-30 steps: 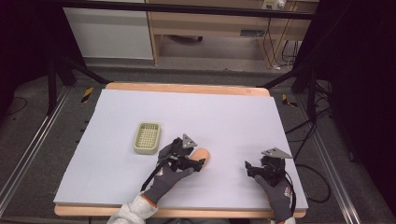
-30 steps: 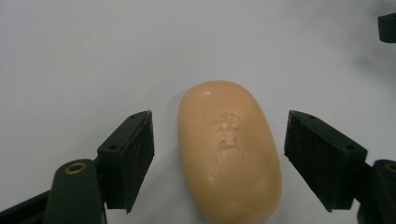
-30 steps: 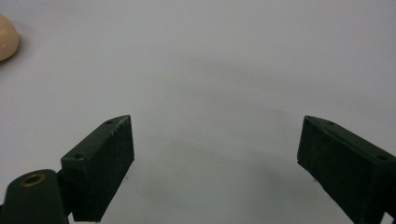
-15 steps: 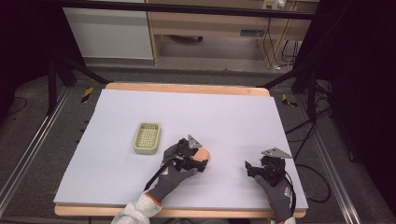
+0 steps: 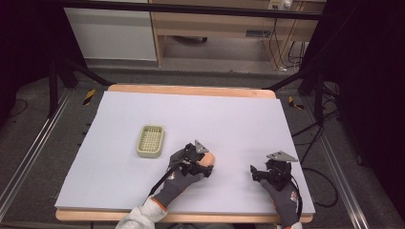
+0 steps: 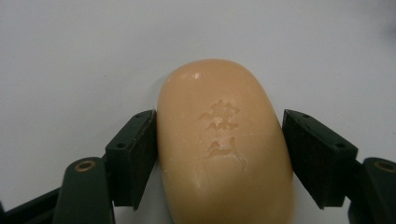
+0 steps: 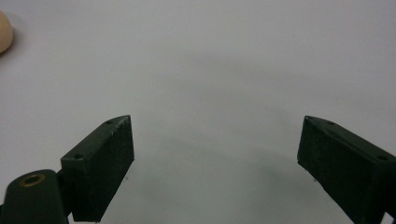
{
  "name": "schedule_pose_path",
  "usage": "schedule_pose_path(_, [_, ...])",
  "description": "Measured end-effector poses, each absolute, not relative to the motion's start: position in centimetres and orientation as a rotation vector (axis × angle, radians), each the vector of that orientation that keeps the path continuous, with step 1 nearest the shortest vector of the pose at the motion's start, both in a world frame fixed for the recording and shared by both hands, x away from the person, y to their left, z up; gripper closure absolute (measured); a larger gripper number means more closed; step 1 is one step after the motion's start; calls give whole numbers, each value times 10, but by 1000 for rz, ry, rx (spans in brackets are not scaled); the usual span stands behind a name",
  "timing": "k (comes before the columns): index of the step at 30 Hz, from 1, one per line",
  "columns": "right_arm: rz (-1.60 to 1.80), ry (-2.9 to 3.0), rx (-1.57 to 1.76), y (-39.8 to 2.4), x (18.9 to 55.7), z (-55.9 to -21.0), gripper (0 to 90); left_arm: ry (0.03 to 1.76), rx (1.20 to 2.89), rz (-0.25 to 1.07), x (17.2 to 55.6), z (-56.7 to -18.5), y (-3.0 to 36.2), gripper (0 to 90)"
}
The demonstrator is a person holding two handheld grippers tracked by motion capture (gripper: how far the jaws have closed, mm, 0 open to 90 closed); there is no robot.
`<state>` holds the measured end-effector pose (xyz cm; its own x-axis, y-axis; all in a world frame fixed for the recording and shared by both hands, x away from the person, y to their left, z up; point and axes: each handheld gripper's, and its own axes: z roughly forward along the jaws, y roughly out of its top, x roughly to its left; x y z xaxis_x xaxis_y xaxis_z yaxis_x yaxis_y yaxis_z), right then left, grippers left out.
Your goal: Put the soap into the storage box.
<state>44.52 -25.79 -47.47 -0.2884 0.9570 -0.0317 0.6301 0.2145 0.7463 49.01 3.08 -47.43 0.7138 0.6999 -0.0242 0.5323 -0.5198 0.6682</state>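
A peach-coloured oval soap bar (image 6: 224, 149) with a stamped mark lies on the pale table sheet (image 5: 229, 119). My left gripper (image 6: 219, 128) has it between its two black pads, and both pads touch its sides. The jaws have just been closing on it. In the high view the left gripper (image 5: 206, 165) sits front centre with the soap bar (image 5: 210, 159) at its tip. My right gripper (image 5: 255, 172) rests at the front right, open, with bare sheet between its jaws (image 7: 215, 140). The edge of the soap bar (image 7: 3, 30) shows at the far left of the right gripper view.
A small pale green slotted soap dish (image 5: 151, 140) stands left of my left gripper. The wooden table edge (image 5: 191, 89) frames the sheet. Black stands and cables lie on the floor to both sides.
My left gripper has edged slightly right over the soap and its jaws have drawn in on it. The right gripper has kept still.
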Motion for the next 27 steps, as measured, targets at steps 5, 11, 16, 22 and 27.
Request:
schedule_pose_path(5, [865,2001,1461,-258,445,-475,111,937,2252,329,490,-475,30,277])
schedule_pose_path(11, [859,2002,1458,-258,445,-475,111,943,2257,339,490,-475,29,294])
schedule_pose_path(16, [857,2003,1462,-257,446,-476,111,952,2260,339,490,-474,29,304])
schedule_pose_path(22, [854,2004,1463,-257,446,-476,110,947,2264,335,489,-473,30,307])
schedule_pose_path(27, [852,2004,1464,-257,446,-476,109,937,2240,342,486,-464,34,310])
